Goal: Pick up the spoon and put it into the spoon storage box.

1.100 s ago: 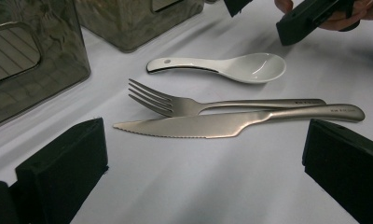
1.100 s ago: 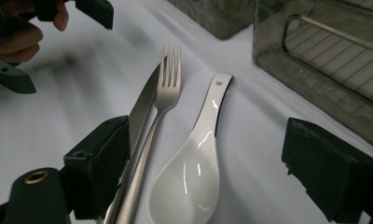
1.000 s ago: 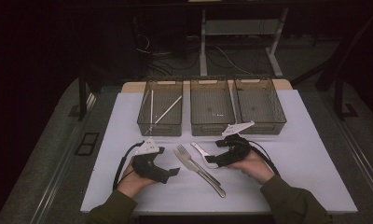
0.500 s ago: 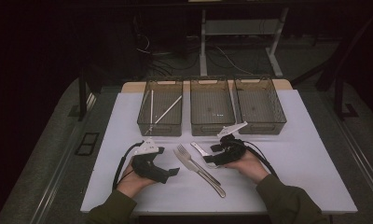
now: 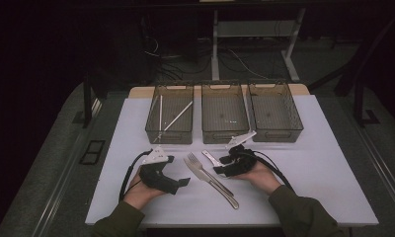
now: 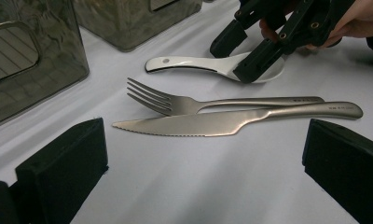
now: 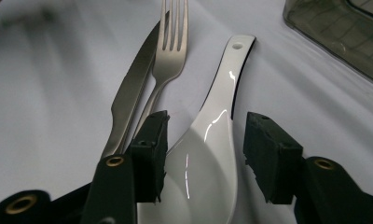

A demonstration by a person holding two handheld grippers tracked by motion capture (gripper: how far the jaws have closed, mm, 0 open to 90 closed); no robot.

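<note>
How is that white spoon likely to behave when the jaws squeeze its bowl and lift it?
The white spoon looks glazed and glossy, so it may slip between the right gripper jaws, which have just been closing around its bowl. It seems ceramic: stiff, probably brittle. Its rounded bowl could rock or twist if pinched unevenly.

White spoon (image 7: 208, 154) (bowl end) between closing hand-held gripper (image 7: 204, 156) jaws
</note>
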